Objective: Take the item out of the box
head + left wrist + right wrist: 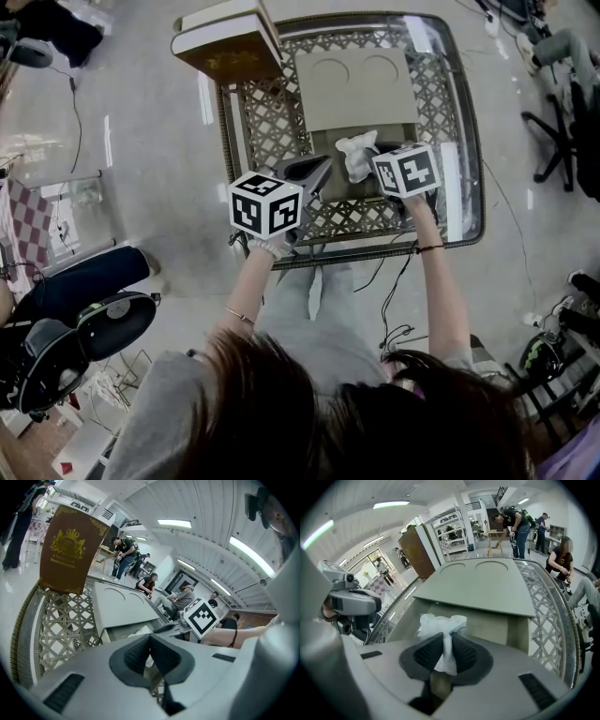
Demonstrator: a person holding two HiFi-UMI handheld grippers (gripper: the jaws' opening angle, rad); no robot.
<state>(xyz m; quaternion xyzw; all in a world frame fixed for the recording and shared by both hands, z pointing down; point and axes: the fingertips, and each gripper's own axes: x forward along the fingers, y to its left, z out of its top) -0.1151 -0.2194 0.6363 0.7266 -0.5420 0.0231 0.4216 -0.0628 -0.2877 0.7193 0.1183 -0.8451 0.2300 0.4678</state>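
A grey cardboard box (487, 623) lies open on the glass table, its lid (352, 89) folded back. A white crumpled wrapped item (440, 623) sticks up out of the box mouth. My right gripper (447, 641) is shut on it, and the black pads pinch the wrapping's lower part. In the head view the item (356, 155) shows just left of the right gripper (377, 169). My left gripper (150, 641) hovers at the box's near left corner with its jaws shut and nothing between them; in the head view this left gripper (317, 173) sits beside the item.
A brown book-like case (230, 42) stands on the table's far left corner. The glass table (464, 141) has a lattice base. Office chairs, cables and bags lie on the floor around it, and people work in the background.
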